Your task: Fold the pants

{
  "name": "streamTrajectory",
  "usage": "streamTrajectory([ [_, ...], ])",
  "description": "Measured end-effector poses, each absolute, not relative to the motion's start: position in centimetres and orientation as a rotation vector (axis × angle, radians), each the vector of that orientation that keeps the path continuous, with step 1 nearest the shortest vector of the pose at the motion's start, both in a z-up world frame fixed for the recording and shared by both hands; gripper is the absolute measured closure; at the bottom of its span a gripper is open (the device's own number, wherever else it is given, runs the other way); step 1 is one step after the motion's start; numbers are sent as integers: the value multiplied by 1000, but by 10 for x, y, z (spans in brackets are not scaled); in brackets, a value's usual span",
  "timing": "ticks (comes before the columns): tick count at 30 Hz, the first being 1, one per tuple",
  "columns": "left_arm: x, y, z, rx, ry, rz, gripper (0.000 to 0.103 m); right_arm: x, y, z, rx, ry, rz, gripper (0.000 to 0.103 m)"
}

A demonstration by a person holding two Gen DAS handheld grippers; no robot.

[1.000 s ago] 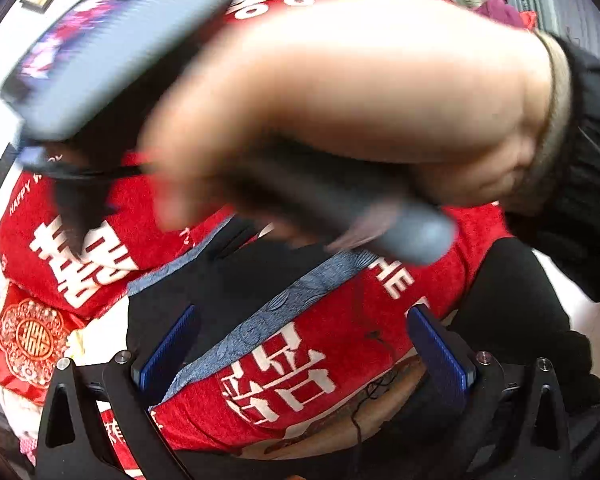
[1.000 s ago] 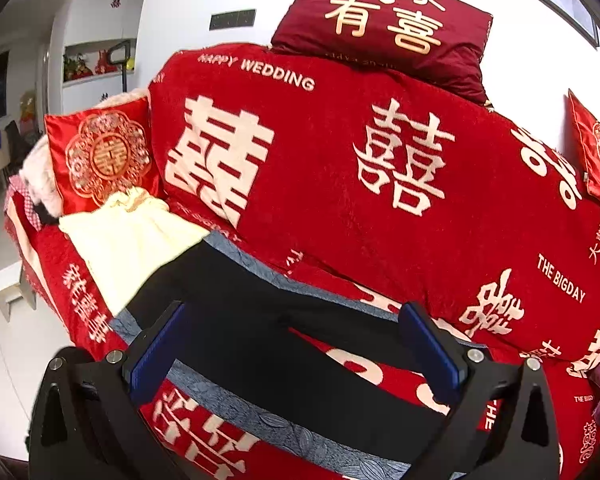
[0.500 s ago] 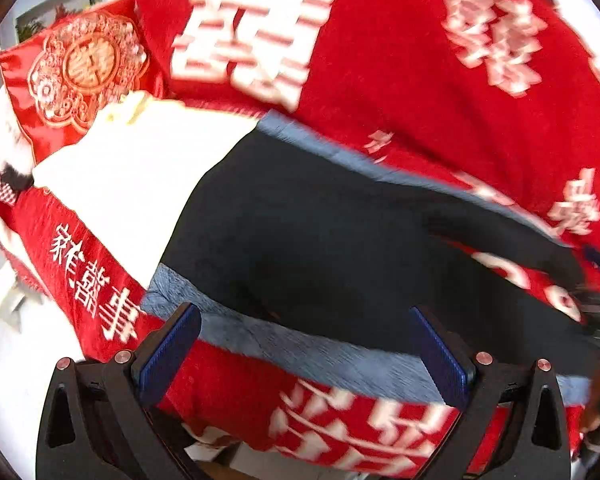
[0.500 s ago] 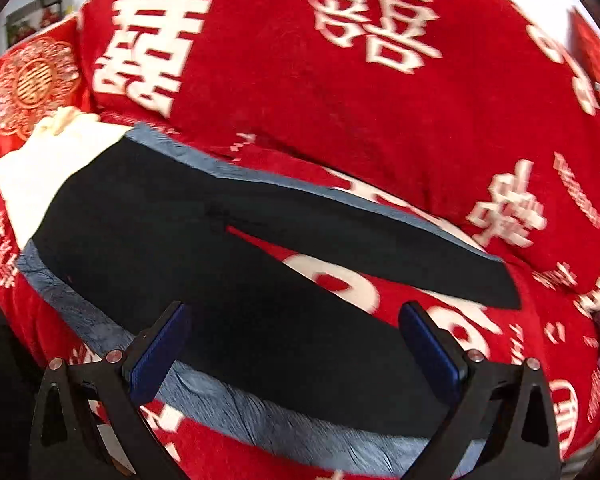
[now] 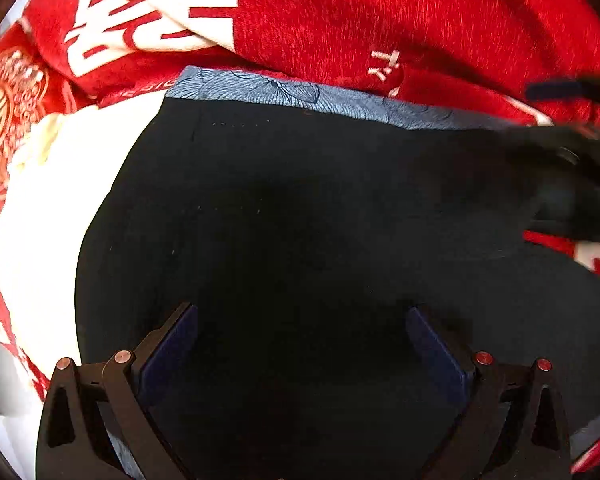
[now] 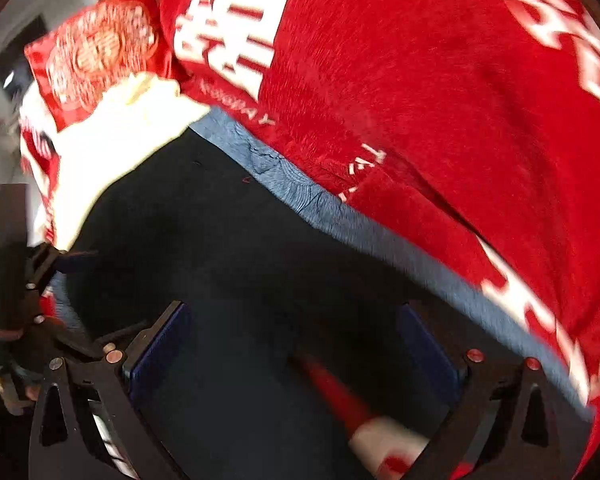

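Black pants (image 5: 300, 216) lie spread flat on a blue-grey patterned cloth (image 5: 284, 90) over a red sofa. My left gripper (image 5: 300, 324) is open, low over the seat of the pants near the waist end. My right gripper (image 6: 292, 320) is open, just above the crotch, where the two legs split and red cover (image 6: 332, 392) shows between them. The pants fill the lower part of the right wrist view (image 6: 220, 264). The right gripper shows blurred at the right edge of the left wrist view (image 5: 572, 148), and the left gripper at the left edge of the right wrist view (image 6: 40, 272).
A cream garment (image 5: 52, 184) lies to the left of the pants' waist; it also shows in the right wrist view (image 6: 116, 136). A red cushion with a gold round emblem (image 6: 96, 48) stands behind it. The red sofa back with white characters (image 5: 380, 20) rises right behind the pants.
Both grippers have dropped much closer to the pants and moved left toward the waist end. Both stay open and hold nothing.
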State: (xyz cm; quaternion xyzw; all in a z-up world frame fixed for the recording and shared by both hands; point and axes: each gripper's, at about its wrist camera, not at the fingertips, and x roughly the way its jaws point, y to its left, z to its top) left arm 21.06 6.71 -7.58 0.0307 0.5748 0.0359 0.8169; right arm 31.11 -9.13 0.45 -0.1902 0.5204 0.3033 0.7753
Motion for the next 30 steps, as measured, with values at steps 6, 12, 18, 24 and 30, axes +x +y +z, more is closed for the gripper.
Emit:
streamTrajectory([
  [6, 217, 76, -75, 37, 1231, 30, 0, 358, -51, -45, -543, 1153, 811, 0],
  [12, 223, 80, -82, -7, 1269, 18, 0, 389, -36, -75, -631, 1176, 892, 0],
  [18, 225, 76, -85, 13, 1267, 18, 0, 411, -29, -101, -593, 1267, 978, 0],
  [24, 221, 77, -83, 28, 1264, 15, 0, 412, -28, -104, -471, 1302, 1107, 45],
  [30, 218, 78, -80, 20, 1265, 3, 0, 395, -40, -78, -536, 1221, 1060, 77],
])
